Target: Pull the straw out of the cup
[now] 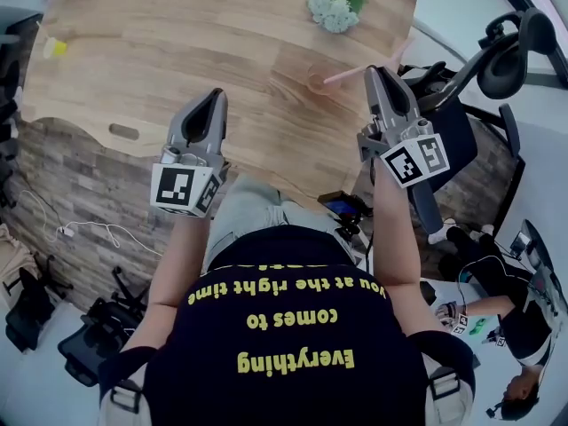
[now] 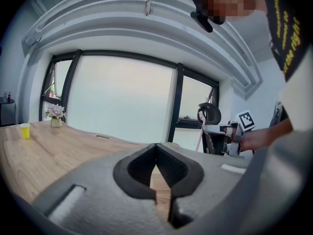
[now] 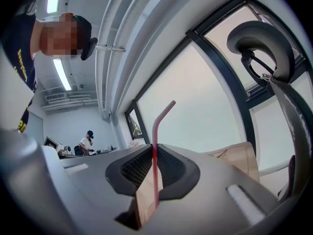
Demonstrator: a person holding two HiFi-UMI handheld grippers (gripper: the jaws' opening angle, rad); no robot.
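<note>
the right gripper (image 3: 153, 153) is pinched narrowly on the pink straw (image 3: 156, 126), which stands upright between its jaws, bent tip above the pads and a short tail below. just past that gripper's tip, toward the left in the head view, the cup (image 1: 318, 80) sits on the wooden table (image 1: 177, 43), so the pull should go straight up; i cannot tell whether the tail has cleared the rim. the left gripper (image 2: 157, 153), jaws together and empty, hangs well apart from the cup.

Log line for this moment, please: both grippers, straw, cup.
left gripper: shut, empty | right gripper: shut on straw | straw: bent end sticks out past jaws | cup: on table, ungripped
</note>
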